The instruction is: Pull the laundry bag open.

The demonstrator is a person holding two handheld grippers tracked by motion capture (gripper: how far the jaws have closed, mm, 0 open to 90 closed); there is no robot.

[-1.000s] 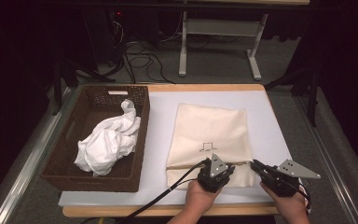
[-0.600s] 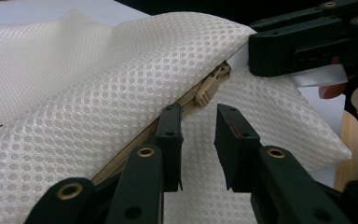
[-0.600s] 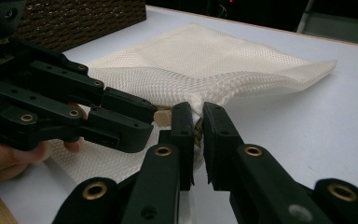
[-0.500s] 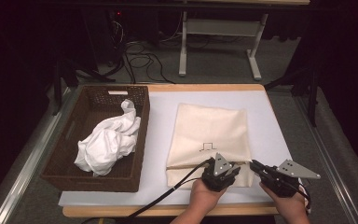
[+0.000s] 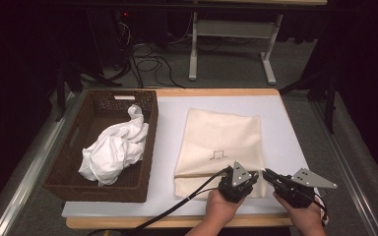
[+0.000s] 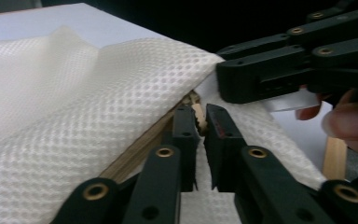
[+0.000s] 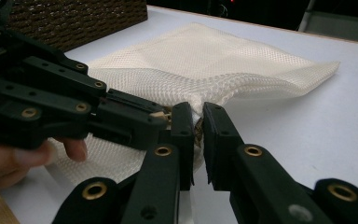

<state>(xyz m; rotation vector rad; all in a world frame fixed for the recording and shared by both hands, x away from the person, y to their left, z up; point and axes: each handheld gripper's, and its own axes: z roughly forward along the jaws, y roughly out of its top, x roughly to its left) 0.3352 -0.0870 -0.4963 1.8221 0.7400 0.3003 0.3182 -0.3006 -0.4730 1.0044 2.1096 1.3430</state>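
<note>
1 mesh bag (image 5: 221, 147), surface (image 5: 285, 142) centre, near edge clenched by left tool (image 5: 254, 176) and right tool (image 5: 266, 173) | high view adds: 1 basket (image 5: 74, 162) at 9 o'clock, 1 white cloth (image 5: 113, 150) inside | left jaws just closed on the edge

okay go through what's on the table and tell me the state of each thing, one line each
Mesh bag: flat on the table, near corner lifted.
Left gripper: shut on the mesh bag's near edge, having just closed.
Right gripper: shut on the mesh bag's corner.
Wicker basket: upright, open-topped.
White cloth: crumpled inside the basket.
</note>
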